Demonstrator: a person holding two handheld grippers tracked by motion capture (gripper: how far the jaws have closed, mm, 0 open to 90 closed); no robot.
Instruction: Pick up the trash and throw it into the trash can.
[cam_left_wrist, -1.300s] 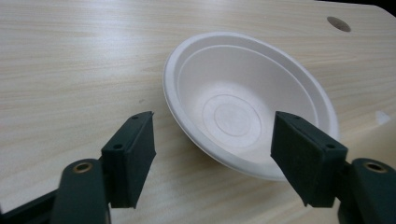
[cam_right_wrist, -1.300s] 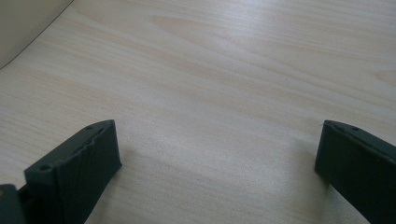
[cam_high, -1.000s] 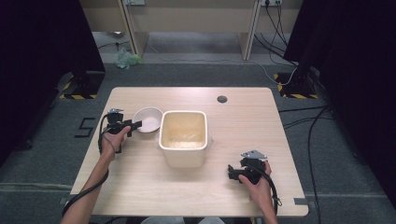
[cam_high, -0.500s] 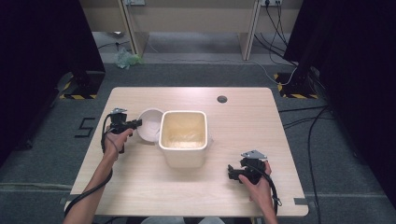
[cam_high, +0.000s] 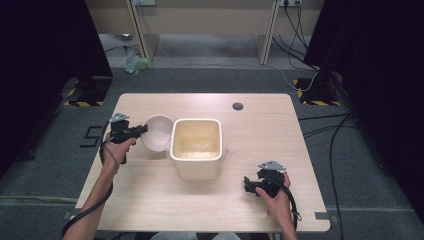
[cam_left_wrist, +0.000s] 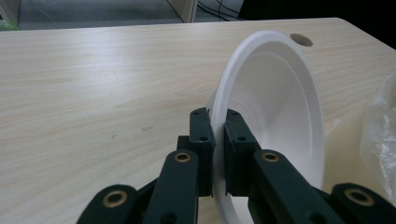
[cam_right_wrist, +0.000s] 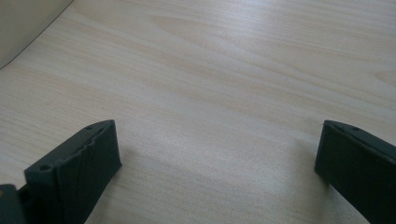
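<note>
1. Evenly lit tabletop (cam_high: 150, 200) in the high view, from overhead; black and dim at both sides of the room.
2. Soft, short shadows under the beige bin (cam_high: 196, 150) and both hands.
3. Slightly soft and low in detail throughout the high view.
4. Bright in the left gripper view, with the white bowl (cam_left_wrist: 280, 107) nearly blown out; blurred black jaws at the bottom.
5. Diffuse shadows beneath the jaws in the right gripper view; mild sheen on the wood.

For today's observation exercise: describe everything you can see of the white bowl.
The round white plastic-looking bowl is plain, smooth and empty, with a thin flared rim. It is tipped on edge, opening facing the cream square tub beside it. The left tool is shut on its rim, one jaw inside, one outside, above the pale wooden table.
</note>
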